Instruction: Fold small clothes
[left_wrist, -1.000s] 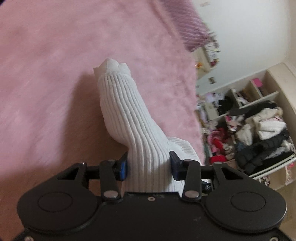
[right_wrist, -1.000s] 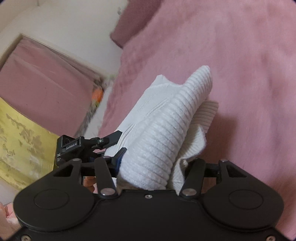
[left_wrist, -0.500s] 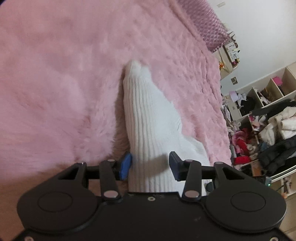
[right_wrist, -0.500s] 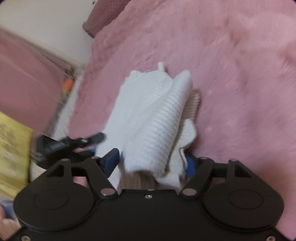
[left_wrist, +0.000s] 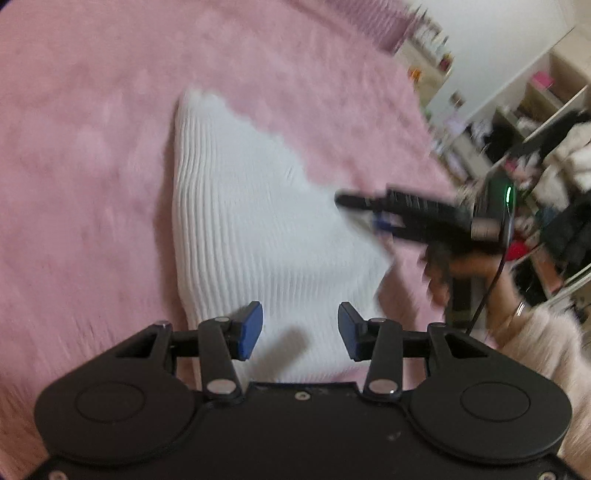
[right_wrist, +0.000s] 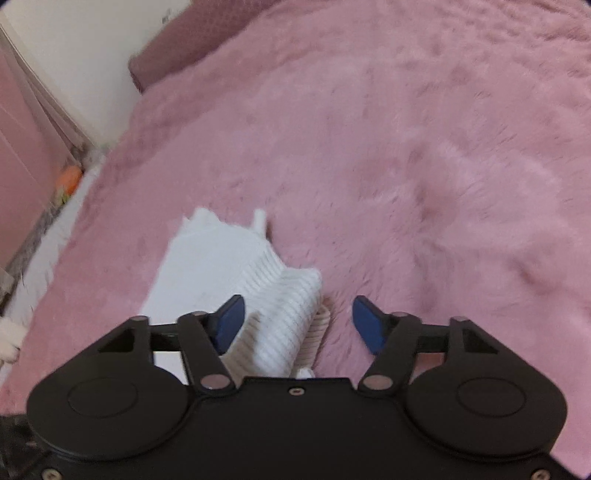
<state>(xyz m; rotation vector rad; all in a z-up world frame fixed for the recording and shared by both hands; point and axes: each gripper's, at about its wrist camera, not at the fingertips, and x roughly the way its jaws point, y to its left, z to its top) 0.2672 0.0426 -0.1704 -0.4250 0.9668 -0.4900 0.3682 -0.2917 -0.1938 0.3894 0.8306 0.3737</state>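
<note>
Left hand-held gripper: its blue pads are spread and no longer clamped on the white ribbed sock, which was pinched between them a second ago; the sock is seen lying under and between the pads, not pressed.
Sock, place: it is laid flat on the pink fluffy bed cover, where it was earlier lifted off it.
Right hand-held gripper: its jaws are closing, yet the pads are seen apart; only the sock's folded edge lies between them, beside the left pad, untouched by the right one.
Meaning for the task: the fold is judged to be set down and released.
Sock, look: ribbed knit, white, doubled over into a thick layered bundle, with a cream inner edge showing.
</note>
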